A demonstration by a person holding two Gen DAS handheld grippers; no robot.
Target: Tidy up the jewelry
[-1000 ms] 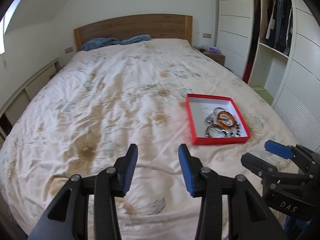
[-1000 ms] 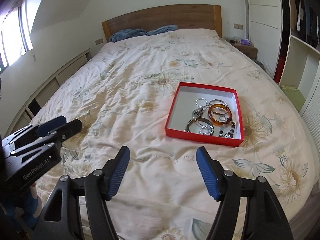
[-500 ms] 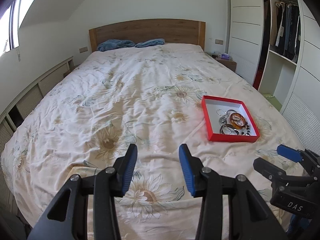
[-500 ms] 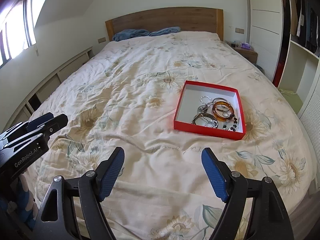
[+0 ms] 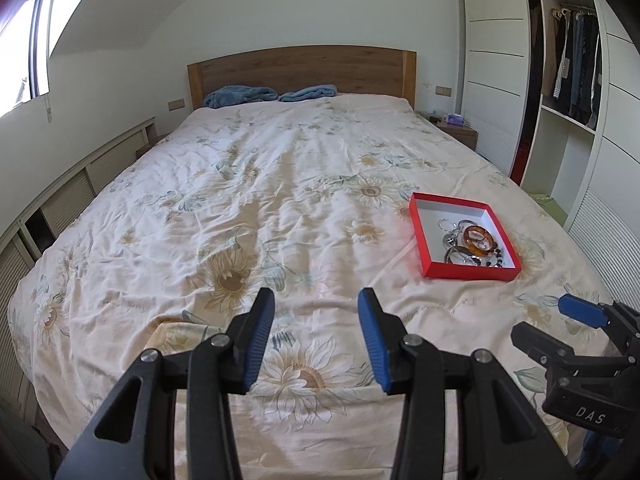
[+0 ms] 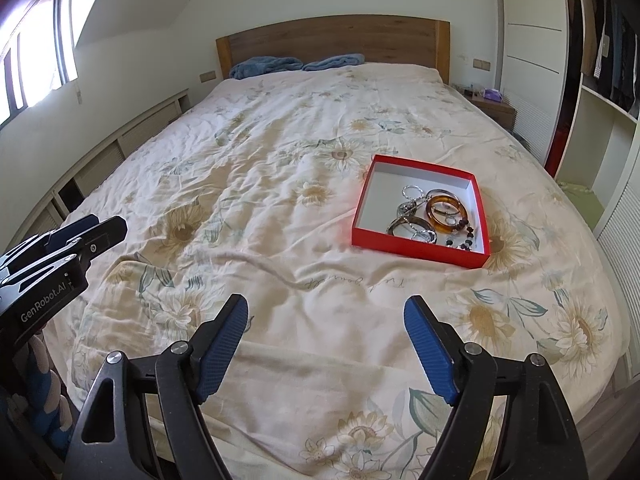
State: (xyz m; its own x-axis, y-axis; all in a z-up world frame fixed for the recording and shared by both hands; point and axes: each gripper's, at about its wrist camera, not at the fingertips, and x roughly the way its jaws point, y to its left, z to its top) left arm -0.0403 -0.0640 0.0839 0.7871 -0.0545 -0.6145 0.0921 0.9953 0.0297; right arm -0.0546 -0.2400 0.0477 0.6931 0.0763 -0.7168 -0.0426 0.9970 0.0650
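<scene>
Lying on the flowered bedspread (image 6: 280, 184), the red tray (image 6: 420, 250) occupies the right of centre in the right wrist view and the right middle of the left wrist view. Its long axis runs from the near edge of the bed toward the headboard (image 6: 332, 40), slightly slanted. The jewelry sits bunched in the tray's near right part: an amber bangle (image 6: 446, 210), a silver key ring (image 6: 412, 192) and a dark bead strand (image 6: 466, 236), overlapping or touching one another.

The right gripper (image 6: 326, 338) is at lower centre of its own frame, jaws spread wide with nothing between them; they have just been opening. The tray lies ahead of its fingers and to their right, well apart from them.

The left gripper (image 5: 316, 336) is at lower centre of its frame, fingers apart and empty. From it, the tray lies further off to the right, beyond the right gripper's tip at lower right.

Judgement: the right hand is the nearer one, and any reach calls for travel forward and slightly rightward.
</scene>
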